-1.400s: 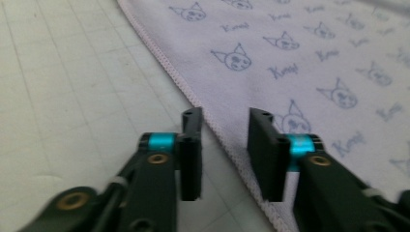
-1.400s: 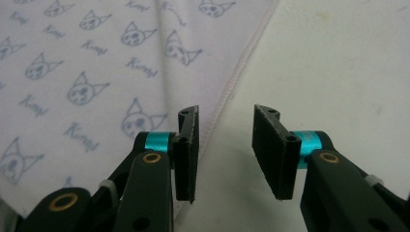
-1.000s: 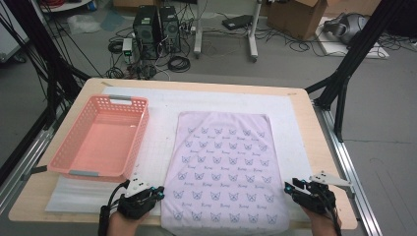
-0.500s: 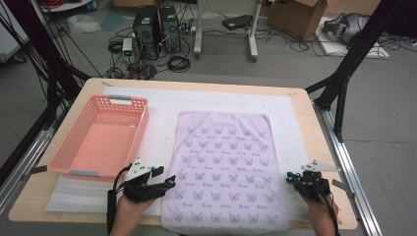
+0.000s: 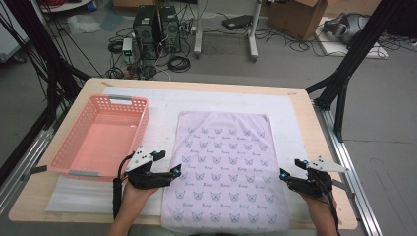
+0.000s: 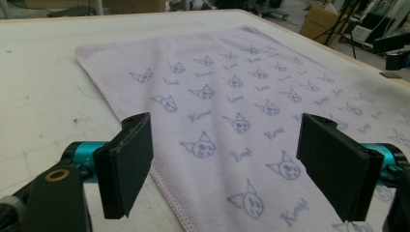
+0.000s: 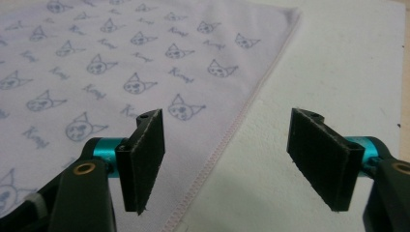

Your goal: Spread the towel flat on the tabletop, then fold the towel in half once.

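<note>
Pink basket left of towel, clear of both grippers. Lilac cat-print towel flat on white mat, table centre. Left gripper at towel's left edge, right gripper at right edge; both low, jaws wide apart, holding nothing.

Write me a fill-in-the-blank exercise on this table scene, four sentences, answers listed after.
1. The towel is printed with small ____ faces.
2. The basket left of the towel is ____ in colour.
3. The jaws of the left claw stand ____, straddling the towel's edge.
4. The right claw hovers at the towel's ____ edge, jaws apart.

Missing words: cat; pink; open; right
</note>
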Demonstrator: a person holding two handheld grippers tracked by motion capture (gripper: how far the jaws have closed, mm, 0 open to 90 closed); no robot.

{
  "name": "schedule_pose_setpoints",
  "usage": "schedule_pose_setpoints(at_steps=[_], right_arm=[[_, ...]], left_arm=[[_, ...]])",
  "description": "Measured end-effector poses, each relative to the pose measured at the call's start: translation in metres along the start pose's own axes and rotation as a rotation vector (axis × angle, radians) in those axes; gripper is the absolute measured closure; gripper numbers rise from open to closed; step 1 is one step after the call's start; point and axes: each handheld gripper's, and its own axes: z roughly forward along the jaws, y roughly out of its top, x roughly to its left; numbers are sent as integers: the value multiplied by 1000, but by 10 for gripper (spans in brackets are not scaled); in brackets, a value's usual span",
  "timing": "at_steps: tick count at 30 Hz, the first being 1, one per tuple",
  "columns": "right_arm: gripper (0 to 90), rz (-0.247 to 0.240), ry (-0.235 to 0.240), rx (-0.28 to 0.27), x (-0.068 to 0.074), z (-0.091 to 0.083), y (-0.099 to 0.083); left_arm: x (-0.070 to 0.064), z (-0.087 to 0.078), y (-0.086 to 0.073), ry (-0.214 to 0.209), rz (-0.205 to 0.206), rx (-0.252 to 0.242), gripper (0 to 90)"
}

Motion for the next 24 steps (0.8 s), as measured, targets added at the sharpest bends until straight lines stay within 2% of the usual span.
schedule_pose_setpoints(at_steps=[4,12,24], right_arm=[[206,12,7,-25,-2,-3,0],[199,-13,22,-26,1,1,3],[192,-7,29,-7,0,7,3]], left_arm=[[3,-4,0,-2,-4,-12,210],[6,-3,1,-7,-14,-12,210],[10,-5,-1,0,-25,-1,212]])
